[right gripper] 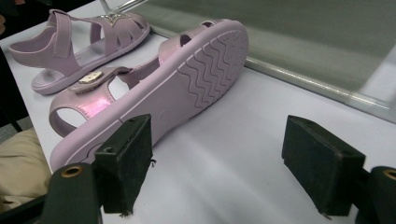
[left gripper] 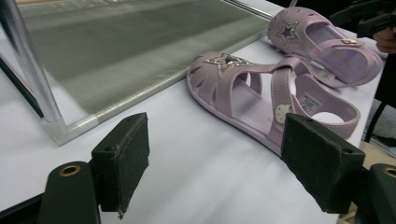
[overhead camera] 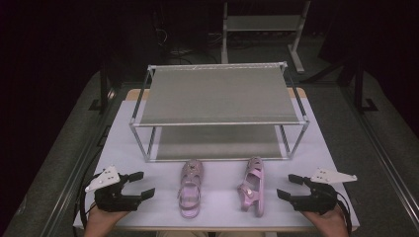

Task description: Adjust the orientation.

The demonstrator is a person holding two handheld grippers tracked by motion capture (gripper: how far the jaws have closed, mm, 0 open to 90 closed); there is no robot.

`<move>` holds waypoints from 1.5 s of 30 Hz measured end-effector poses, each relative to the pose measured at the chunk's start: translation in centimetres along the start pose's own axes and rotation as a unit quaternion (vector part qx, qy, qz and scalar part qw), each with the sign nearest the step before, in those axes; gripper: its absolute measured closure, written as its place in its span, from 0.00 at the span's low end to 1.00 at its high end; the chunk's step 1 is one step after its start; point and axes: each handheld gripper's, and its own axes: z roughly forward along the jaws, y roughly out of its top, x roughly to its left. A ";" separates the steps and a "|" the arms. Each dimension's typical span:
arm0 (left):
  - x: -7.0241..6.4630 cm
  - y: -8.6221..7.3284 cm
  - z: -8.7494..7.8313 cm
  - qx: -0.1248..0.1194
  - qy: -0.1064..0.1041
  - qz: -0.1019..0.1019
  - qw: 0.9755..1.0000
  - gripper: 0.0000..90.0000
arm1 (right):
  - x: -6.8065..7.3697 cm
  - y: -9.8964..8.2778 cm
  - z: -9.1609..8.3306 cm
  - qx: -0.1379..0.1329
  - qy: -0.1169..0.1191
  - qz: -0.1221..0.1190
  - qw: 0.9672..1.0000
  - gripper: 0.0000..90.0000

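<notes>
From the high view, we see the left gripper (overhead camera: 132, 185) and the right gripper (overhead camera: 292, 187) resting near the front edge of the white table (overhead camera: 217, 207), each with its jaws spread and holding nothing. Between them lie two pink sandals: the left sandal (overhead camera: 190, 187) stands flat on its sole, and the right sandal (overhead camera: 253, 186) is tipped on its side. Behind them stands a two-level shoe rack (overhead camera: 220, 94), and both shelves are bare. We judge that the work is at its very start: no shoe is gripped yet.

In the left gripper view, the jaws stand wide apart, and the upright sandal (left gripper: 261, 93) lies just ahead of them, near the rack's lower shelf (left gripper: 116, 51).

In the right gripper view, the jaws are also spread. The tipped sandal (right gripper: 159, 88) shows its wavy sole toward us. We think the next move needs each gripper to advance and close on a strap or sole edge.
</notes>
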 end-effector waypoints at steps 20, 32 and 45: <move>-1.3 1.0 0.8 -0.017 -0.001 -0.015 1.000 0.22 | 0.4 0.4 0.2 -0.011 -0.001 0.005 1.000 0.27; -4.0 2.2 2.8 -0.012 -0.003 0.010 1.000 0.24 | 0.6 0.3 0.0 -0.014 0.002 0.009 1.000 0.27; -5.4 2.9 4.7 0.015 -0.004 0.004 1.000 0.37 | 0.5 0.2 0.0 -0.017 -0.001 0.015 1.000 0.27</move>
